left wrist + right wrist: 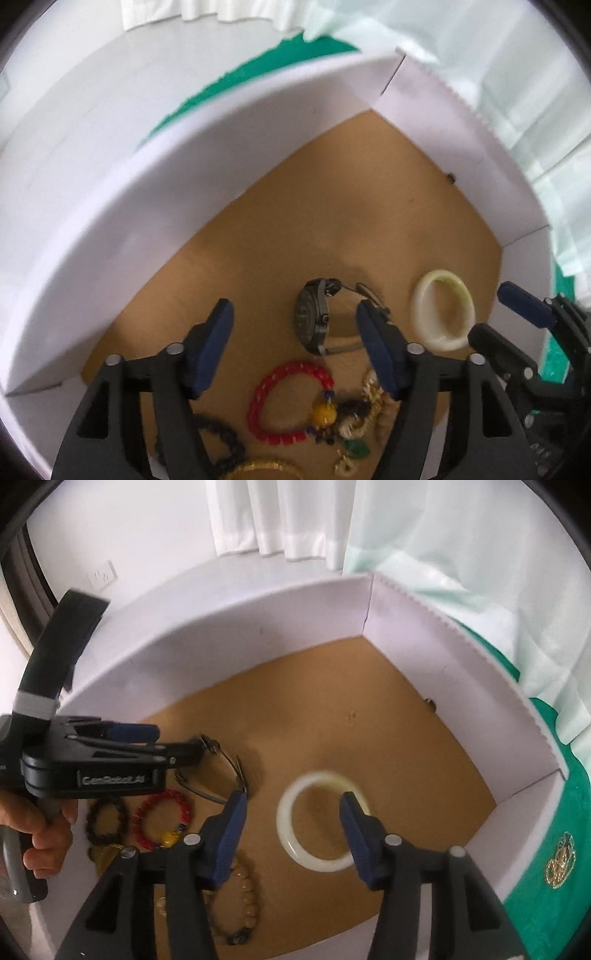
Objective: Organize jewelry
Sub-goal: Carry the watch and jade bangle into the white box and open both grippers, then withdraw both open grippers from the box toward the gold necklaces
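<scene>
Currently both claws are down inside the white box, jaws apart, gripping nothing. Left claw straddles the watch, which lies on the brown floor, pads clear of it. Right claw sits over the white bangle, one finger inside the ring, not pressing. I'd guess both were dropped apart to avoid tangling. Red bead bracelet and the other pieces are clustered near the front wall.

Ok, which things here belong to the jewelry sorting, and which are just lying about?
Job:
- white bangle, under the open right tongs
- watch, under the open left tongs
- red bead bracelet
- dark bead bracelet
- tan bead bracelet
- box

Lying about:
- green cloth
- curtain
- wall socket
</scene>
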